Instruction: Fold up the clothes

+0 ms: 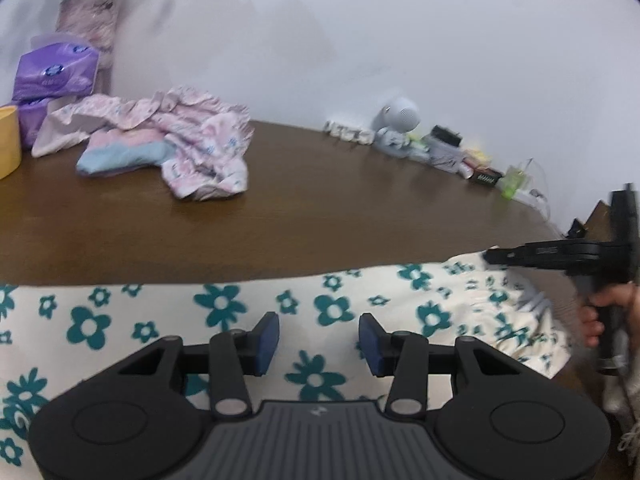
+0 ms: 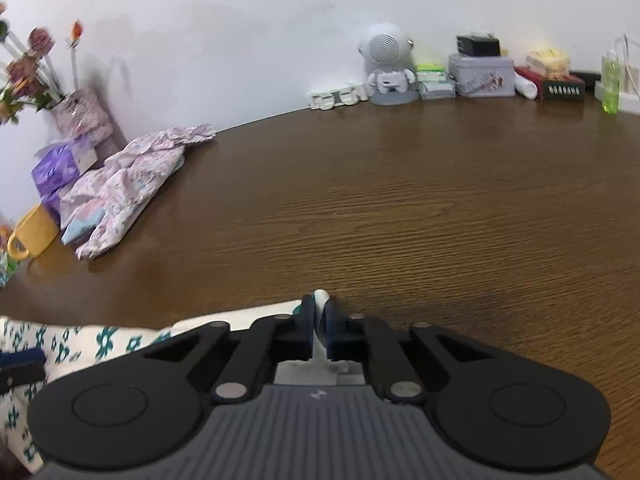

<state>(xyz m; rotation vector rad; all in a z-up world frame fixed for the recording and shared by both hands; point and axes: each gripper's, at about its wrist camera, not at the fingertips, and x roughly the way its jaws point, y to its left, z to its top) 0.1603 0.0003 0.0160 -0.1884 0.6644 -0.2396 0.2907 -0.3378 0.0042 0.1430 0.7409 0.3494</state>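
Right gripper (image 2: 319, 326) pinches the flowered cloth (image 1: 240, 312); left gripper (image 1: 319, 344) hovers, fingers wide. Best to grab the matching corner, pull taut.

We can read no words or numbers anywhere. A small pale logo mark sits on the ribbed grey body of the left gripper (image 1: 319, 340), low in the centre of its view, and the same mark on the right gripper (image 2: 319, 322); neither spells anything. The purple tissue pack (image 1: 54, 70), upper left, carries a round blue emblem, too blurred to read. The white block letters (image 2: 338, 97) by the wall stay illegible.
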